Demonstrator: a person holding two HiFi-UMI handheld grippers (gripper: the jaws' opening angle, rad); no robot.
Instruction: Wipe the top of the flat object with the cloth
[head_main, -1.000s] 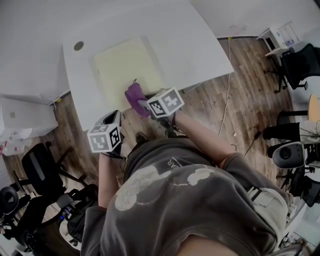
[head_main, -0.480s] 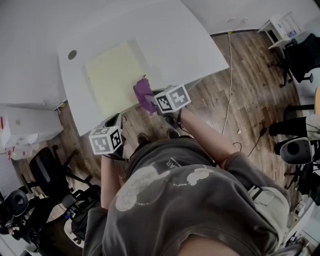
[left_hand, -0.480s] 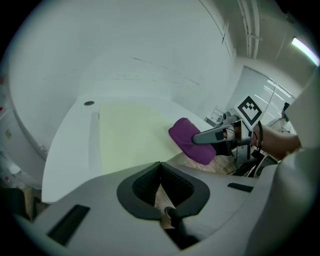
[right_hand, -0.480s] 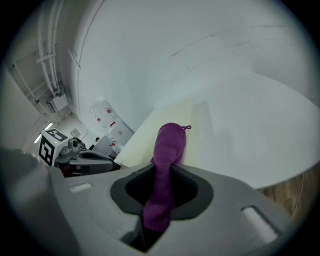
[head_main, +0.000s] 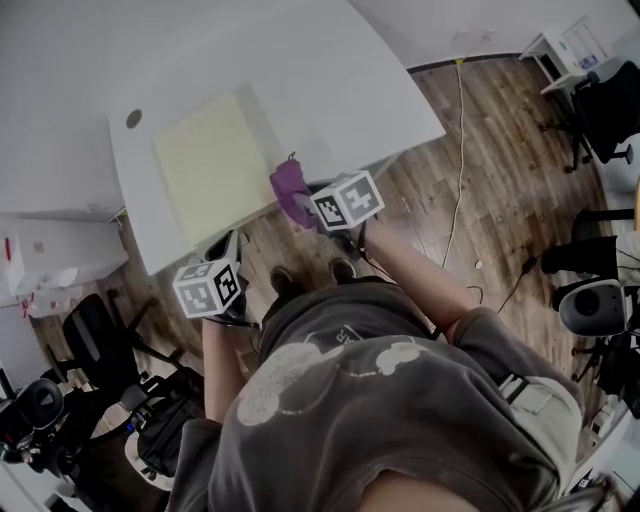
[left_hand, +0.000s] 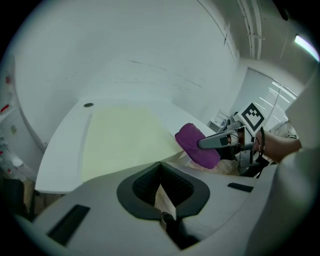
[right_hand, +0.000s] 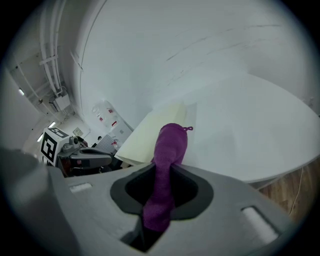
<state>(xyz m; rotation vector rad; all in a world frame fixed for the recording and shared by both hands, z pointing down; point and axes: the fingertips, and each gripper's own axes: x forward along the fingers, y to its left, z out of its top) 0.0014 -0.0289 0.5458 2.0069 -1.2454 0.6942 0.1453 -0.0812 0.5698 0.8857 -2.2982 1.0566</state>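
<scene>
Holds purple cloth (right_hand: 167, 150) clenched in right hand-held gripper (right_hand: 160, 200) at near edge of white bench (head_main: 330, 80), just beside corner of pale yellow flat sheet (head_main: 205, 165). Carries left hand-held gripper (left_hand: 160, 182) clenched, empty, off bench edge.

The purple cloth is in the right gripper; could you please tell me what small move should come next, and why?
Probably carry the right gripper forward and left, lowering the purple cloth onto the pale yellow sheet. Its jaws are shut on the cloth, which hangs at the near edge of the table, off the sheet.
</scene>
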